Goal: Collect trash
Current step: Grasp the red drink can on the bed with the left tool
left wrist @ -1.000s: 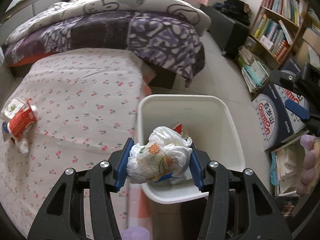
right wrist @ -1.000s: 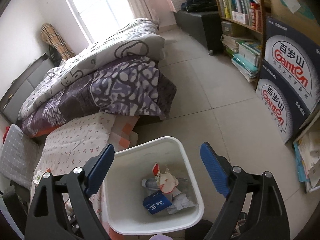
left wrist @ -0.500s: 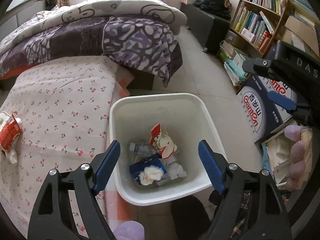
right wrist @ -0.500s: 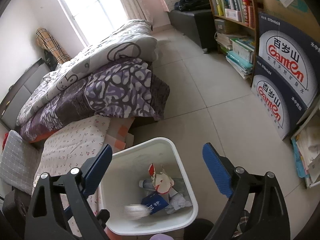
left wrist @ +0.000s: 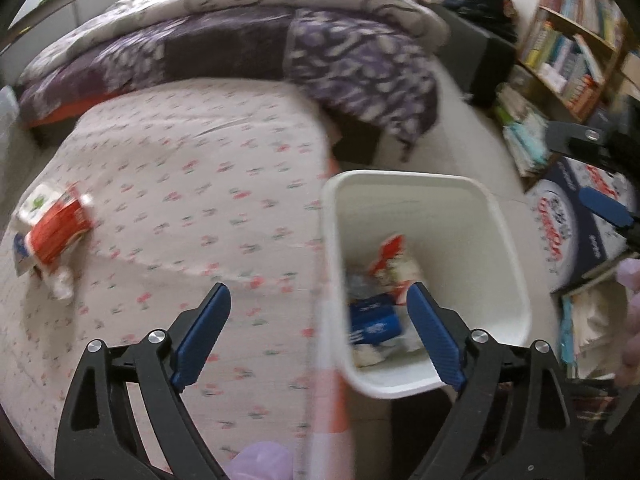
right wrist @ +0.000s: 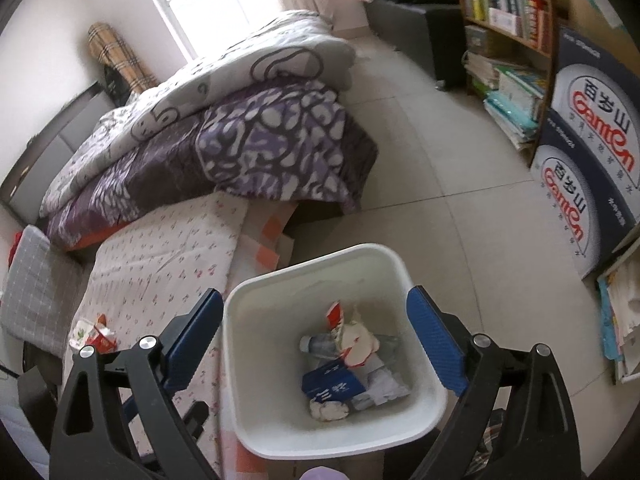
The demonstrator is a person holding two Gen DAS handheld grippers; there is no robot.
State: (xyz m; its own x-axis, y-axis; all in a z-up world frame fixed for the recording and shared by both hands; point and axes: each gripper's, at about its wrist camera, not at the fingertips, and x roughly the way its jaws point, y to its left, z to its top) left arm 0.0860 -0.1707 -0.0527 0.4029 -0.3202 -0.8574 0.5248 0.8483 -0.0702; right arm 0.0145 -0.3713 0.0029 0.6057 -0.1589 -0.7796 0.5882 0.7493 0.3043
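Observation:
A white bin (left wrist: 404,178) (right wrist: 316,258) stands on the floor against the bed's edge. It holds a crumpled white wad (right wrist: 328,408), a blue carton (right wrist: 334,384) and a red-and-white wrapper (right wrist: 352,332). My left gripper (left wrist: 318,292) hangs over the bed's edge beside the bin; its jaws are opening and nothing is between them. The right gripper (right wrist: 315,296) stands open above the bin, with nothing in it. Another red-and-white wrapper (left wrist: 52,232) (right wrist: 96,334) lies on the flowered sheet at the far left.
A purple-and-white duvet (right wrist: 240,136) is heaped on the bed behind. A bookshelf (right wrist: 504,20), printed boxes (right wrist: 592,160) and stacked papers line the right side. A dark bench (right wrist: 420,20) stands at the back. A grey checked cushion (right wrist: 36,284) lies left.
My left gripper opened and let the crumpled white wad drop into the bin, then swung left over the bed. The right gripper shifted slightly over the bin and stayed open.

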